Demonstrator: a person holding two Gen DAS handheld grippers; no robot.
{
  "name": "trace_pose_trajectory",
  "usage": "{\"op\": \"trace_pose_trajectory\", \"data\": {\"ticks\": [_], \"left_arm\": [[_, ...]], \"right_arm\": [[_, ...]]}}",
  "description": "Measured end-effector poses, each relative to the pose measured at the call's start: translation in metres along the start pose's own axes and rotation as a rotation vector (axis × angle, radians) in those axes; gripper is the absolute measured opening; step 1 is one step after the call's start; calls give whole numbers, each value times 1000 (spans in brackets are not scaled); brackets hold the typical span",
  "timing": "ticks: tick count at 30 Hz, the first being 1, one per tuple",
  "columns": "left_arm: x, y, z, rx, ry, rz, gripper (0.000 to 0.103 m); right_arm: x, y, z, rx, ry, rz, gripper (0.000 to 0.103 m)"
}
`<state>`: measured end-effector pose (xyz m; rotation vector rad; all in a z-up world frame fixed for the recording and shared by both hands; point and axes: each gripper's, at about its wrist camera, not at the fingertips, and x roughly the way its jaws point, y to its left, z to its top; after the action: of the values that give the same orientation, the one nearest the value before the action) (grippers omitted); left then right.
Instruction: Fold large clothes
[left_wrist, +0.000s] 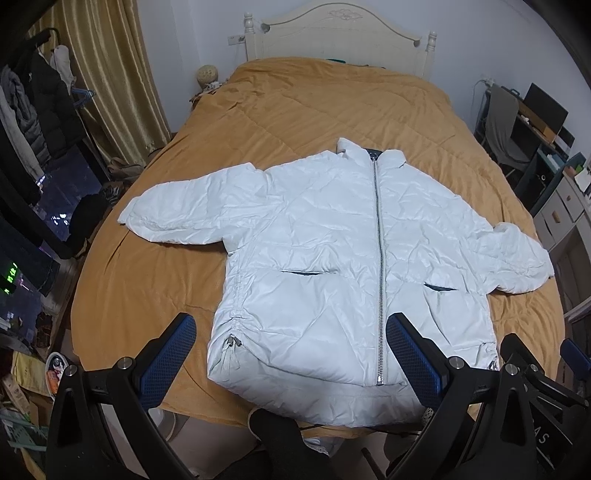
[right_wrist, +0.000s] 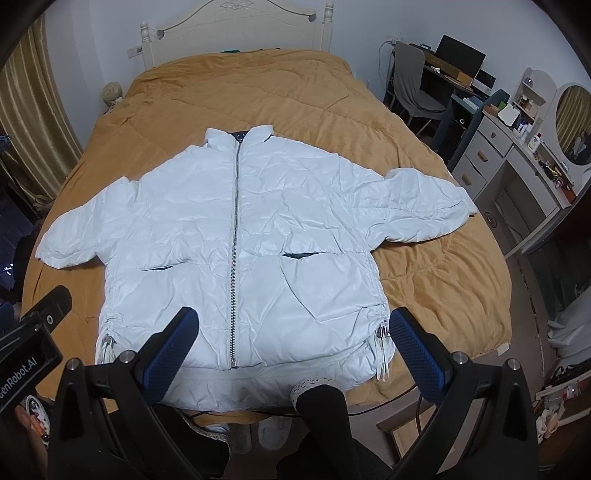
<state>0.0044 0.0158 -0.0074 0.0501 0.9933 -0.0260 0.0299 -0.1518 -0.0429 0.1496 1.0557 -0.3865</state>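
a white puffer jacket (left_wrist: 332, 251) lies face up and spread flat on the mustard-yellow quilt (left_wrist: 295, 110) of a bed, zipped shut, collar toward the cream headboard (left_wrist: 340, 33) and hem toward the foot of the bed, where it slightly overhangs the edge. both sleeves stretch out sideways; the zipper (left_wrist: 377, 258) runs down the middle, with a dark slit pocket on each side of it and gathered drawcords with metal toggles at both hem corners

the left tool (left_wrist: 291, 336) hovers above the hem with its blue-padded fingers (left_wrist: 173, 354) spread wide and nothing between them; in its view the fingers frame the hem's left half, from the left toggle to the zipper. the right tool (right_wrist: 293, 332) hangs likewise wide and empty above the hem's right half, its right finger just beside the right toggle (right_wrist: 380, 336). each tool shows at the edge of the other's view, so they sit near each other side by side

a grey chair (right_wrist: 413, 81) and a desk stand to the right of the bed, a white dresser (right_wrist: 509, 155) with an oval mirror nearer, gold curtains (left_wrist: 110, 74) to the left
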Motion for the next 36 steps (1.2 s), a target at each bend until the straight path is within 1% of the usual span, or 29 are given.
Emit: {"op": "trace_pose_trajectory", "data": {"ticks": [18,36], "left_arm": [[3,2,0,3,19,-5,103],[3,2,0,3,21,-5,103]], "right_arm": [[0,1,0,-4,4,1,103],[0,1,0,-2,4,2,103]]}}
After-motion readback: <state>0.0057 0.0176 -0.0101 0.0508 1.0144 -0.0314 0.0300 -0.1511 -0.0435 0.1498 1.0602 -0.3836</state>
